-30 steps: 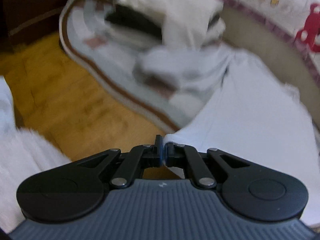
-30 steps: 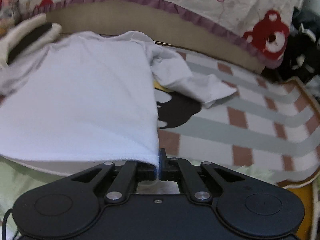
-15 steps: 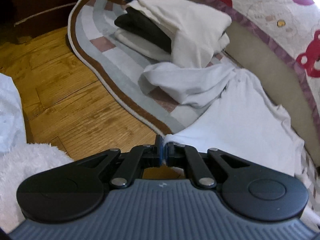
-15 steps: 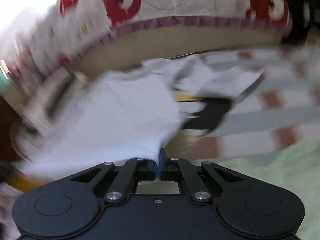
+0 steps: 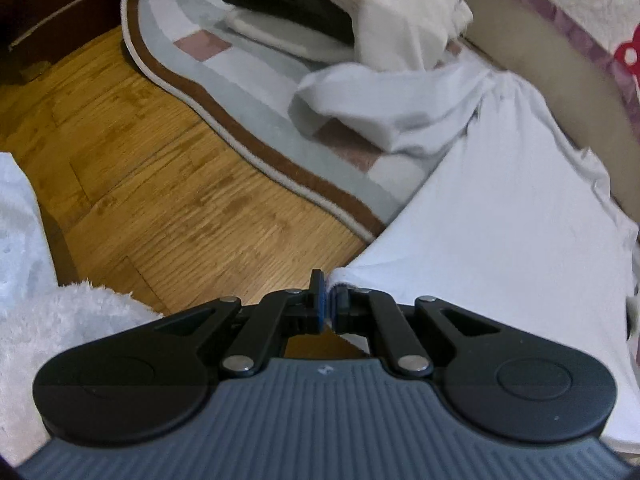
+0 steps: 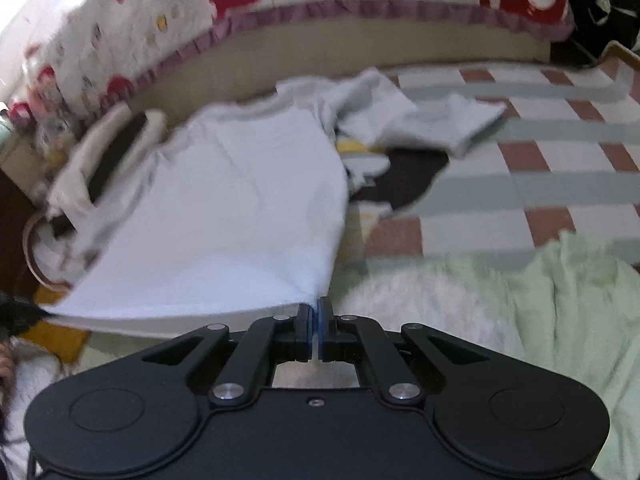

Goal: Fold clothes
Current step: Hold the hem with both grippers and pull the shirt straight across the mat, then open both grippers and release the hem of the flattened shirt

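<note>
The left tool [image 5: 329, 298] is clamped on a hem corner of the white shirt [image 5: 500, 232], a thin fold of cloth pinched between its blue pads. The right tool [image 6: 317, 320] is likewise clamped on the opposite hem corner of the same shirt [image 6: 232, 216], so the hem is lifted between the two while the upper part of the garment lies on the striped rug [image 6: 540, 184] beside the bed [image 6: 360, 40].

Only the left wrist view shows the wooden floor [image 5: 160, 184], the rug's brown curved border [image 5: 248, 148], and how the shirt's lower part hangs out past that border over the floor. It also shows one sleeve [image 5: 384, 108] crumpled on the rug, and beyond it a pile of clothes [image 5: 360, 12], white with a dark piece in it. A fluffy white fabric [image 5: 60, 328] sits at the lower left.

Only the right wrist view shows the other sleeve [image 6: 432, 120] spread out on the rug, a dark patch with yellow and white [image 6: 400, 172] lying under the shirt's right edge, and a pale green cloth [image 6: 568, 300] at the lower right. The bed's cover [image 6: 140, 28], printed with red bears and edged with a purple frill, spans the top. This view is somewhat blurred.
</note>
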Motion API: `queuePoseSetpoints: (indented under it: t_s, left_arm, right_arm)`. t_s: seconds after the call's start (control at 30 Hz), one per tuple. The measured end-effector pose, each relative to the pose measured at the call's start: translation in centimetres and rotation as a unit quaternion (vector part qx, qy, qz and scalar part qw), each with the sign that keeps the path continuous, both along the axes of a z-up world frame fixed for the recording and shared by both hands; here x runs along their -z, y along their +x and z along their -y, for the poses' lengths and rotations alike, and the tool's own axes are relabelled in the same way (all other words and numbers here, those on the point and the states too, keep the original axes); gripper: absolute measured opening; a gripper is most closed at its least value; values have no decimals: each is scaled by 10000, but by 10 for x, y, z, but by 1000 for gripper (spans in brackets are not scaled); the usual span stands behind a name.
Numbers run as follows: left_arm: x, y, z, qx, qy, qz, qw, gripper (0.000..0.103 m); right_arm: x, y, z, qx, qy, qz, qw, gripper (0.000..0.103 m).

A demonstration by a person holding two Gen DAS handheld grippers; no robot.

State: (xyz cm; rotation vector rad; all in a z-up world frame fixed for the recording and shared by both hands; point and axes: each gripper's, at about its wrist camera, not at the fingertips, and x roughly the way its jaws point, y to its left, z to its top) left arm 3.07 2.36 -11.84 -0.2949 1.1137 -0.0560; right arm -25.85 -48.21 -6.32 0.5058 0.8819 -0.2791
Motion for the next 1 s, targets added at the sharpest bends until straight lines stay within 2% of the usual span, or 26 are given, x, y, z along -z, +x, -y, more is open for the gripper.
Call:
queuePoseSetpoints:
  t_s: [0.03,0.13,0.2,0.37,0.4,0.43,0.47,0.5,0.53,0.57,0.63,0.77,0.87,1.0]
  left_arm:
    - [-1,-1,-3,-16,-99,-13,9999,3]
    - [-15,-10,-10,94,-147,97,9998,3]
    - [-21,-16,-8,250,132,200,9994,4]
    - [4,-5,-8,423,550,-444,9966,5]
    - [0,-7,-5,481,760,-367,9953,5]
    - [-5,-9,-2,543,989,-253,9933,6]
    - [-11,-11,0,630,1112,-148,9917,11]
    - [-17,-13,4,781,1179,-68,9899,21]
    - [-24,-15,8,898,1205,26,9886,27]
    - [-31,-18,13,1004,1206,172,9875,34]
    - [-38,-20,29,1311,1215,375,9832,35]
    - [-42,-21,80,1757,1044,493,9777,35]
    - [-46,-29,132,2194,867,640,9697,39]
    - [-51,-44,206,2775,886,796,9533,40]
  right_arm:
    - [3,0,-5,9,-42,-103,9999,1]
    - [0,-4,-10,144,279,10,9995,1]
    - [-8,-2,-17,38,267,7,9996,1]
    - [-4,17,-32,-431,-206,-848,9953,4]
    - [-6,19,-33,-498,-152,-840,9951,6]
    - [-9,22,-35,-560,-110,-835,9949,10]
    - [-12,22,-36,-596,-148,-845,9945,22]
    - [-16,22,-37,-627,-198,-845,9943,31]
    - [-21,20,-37,-629,-323,-766,9946,44]
    - [-26,18,-35,-611,-383,-628,9954,46]
    - [-30,14,-26,-470,-222,-260,9983,46]
    - [-17,18,-4,327,339,512,9976,47]
    - [2,23,2,1229,524,850,9874,47]
    - [14,35,4,1801,376,890,9789,47]
